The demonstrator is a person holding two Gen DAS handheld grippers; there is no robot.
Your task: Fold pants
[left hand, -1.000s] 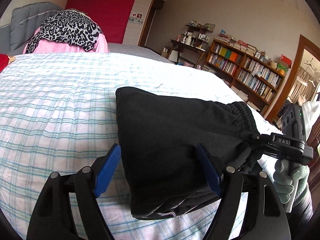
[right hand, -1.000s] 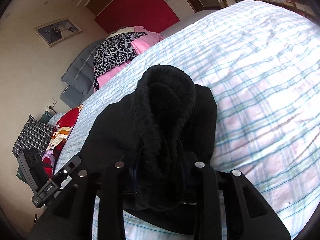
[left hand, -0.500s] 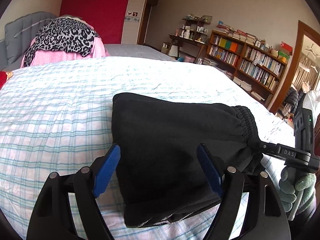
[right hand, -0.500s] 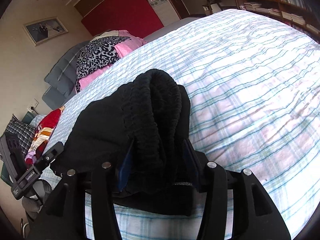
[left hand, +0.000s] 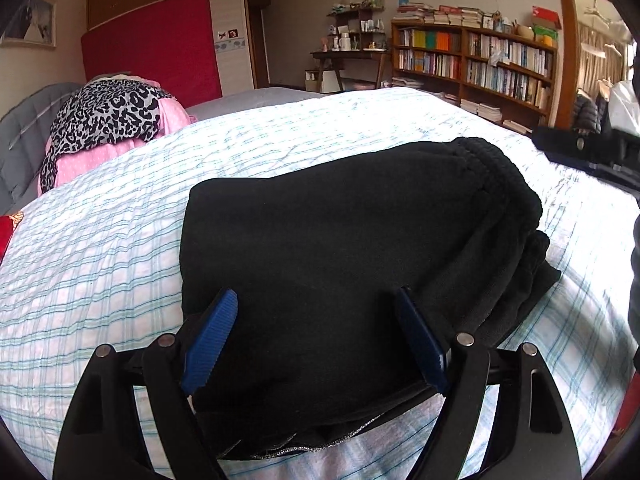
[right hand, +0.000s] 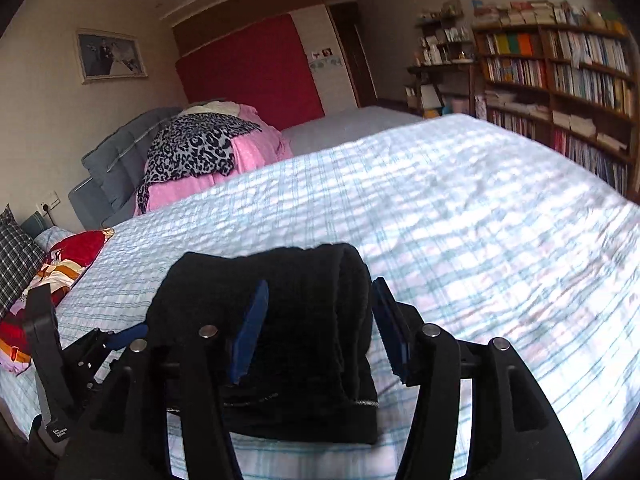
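Black pants [left hand: 340, 240] lie folded into a thick bundle on the plaid bed sheet [left hand: 100, 260], with the elastic waistband on the right. My left gripper [left hand: 316, 292] stands wide open over the bundle's near edge, its blue pads astride the cloth without pressing it. In the right wrist view the waistband end of the pants [right hand: 312, 300] sits between the pads of my right gripper [right hand: 320, 284]. Its jaws are opening and the right pad is clear of the cloth. The right gripper [left hand: 584, 152] shows at the right edge, and the left gripper [right hand: 92, 352] at the lower left.
A pink and leopard-print pile [left hand: 108, 120] lies at the head of the bed by a grey padded headboard [right hand: 120, 152]. Red and checked pillows [right hand: 72, 252] sit at the left. Bookshelves [left hand: 480, 60] line the far wall. Bare sheet [right hand: 480, 220] stretches right of the pants.
My right gripper has let go of the waistband: its jaws spread and it lifted back. The left gripper rolled and shifted over the bundle, which now lies flatter.
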